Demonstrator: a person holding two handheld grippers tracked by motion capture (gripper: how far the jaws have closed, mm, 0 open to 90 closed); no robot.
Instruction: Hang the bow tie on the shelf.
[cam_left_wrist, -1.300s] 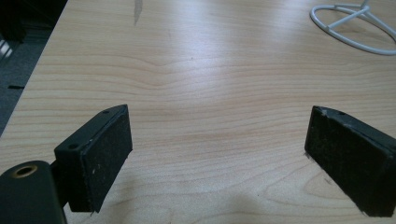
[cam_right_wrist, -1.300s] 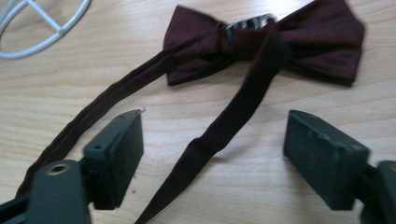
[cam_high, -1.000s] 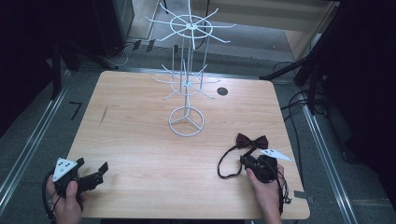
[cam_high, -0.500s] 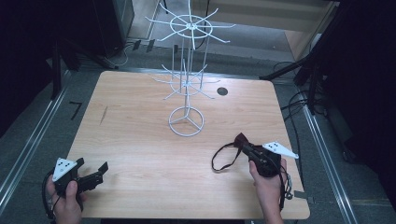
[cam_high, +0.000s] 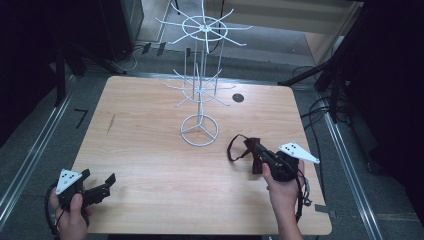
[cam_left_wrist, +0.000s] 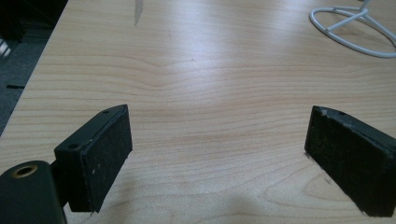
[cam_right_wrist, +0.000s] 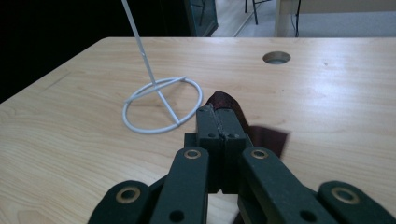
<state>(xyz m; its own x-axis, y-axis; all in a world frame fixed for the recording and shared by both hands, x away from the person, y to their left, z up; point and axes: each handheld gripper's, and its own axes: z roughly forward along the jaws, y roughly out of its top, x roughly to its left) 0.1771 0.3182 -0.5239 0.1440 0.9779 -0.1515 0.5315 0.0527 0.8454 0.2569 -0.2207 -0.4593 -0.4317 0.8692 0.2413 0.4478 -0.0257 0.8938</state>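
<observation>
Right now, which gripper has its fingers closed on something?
The right gripper, clamped on the dark red bow tie. The left gripper sits open over bare wood.

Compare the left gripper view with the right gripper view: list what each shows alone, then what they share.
Left gripper view alone: the left tongs with jaws wide apart, bare wood between them. Right gripper view alone: the right tongs shut on a dark red bow tie, plus the table's round hole. Shared: the wooden table and the white wire stand's ring base.
</observation>
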